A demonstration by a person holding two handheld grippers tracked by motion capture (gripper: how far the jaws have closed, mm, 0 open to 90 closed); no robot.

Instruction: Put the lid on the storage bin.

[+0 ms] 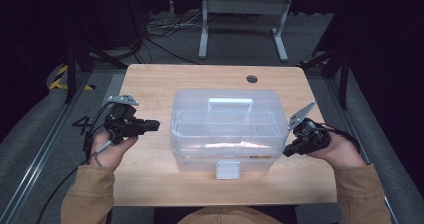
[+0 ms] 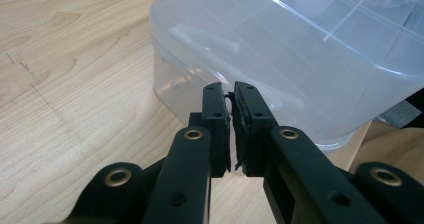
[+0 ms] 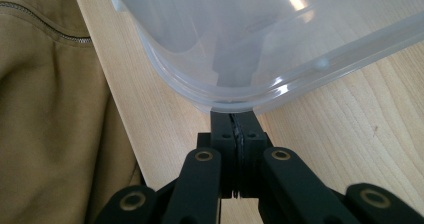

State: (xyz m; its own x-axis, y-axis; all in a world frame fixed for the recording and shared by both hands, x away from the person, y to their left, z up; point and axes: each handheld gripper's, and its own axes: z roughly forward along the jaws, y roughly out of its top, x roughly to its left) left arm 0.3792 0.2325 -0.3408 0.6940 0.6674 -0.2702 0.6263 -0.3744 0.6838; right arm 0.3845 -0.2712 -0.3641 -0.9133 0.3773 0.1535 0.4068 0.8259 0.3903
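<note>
Clear plastic box [image 1: 226,129], smooth and rounded, with white latch [image 1: 228,169] at the front, sat mid-frame on the pale wooden bench [image 1: 150,84]. Left claw [image 1: 152,125] pressed together, pinching nothing, just beside the box's left wall. Right claw [image 1: 288,152] pressed together at the right corner. Could slip off that shiny plastic; might shove the box sideways.

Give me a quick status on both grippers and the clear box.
Left gripper shut, empty, beside clear plastic latched box. Right gripper shut, tips at box's corner. Box closed on wooden table. Nothing in the way.
</note>
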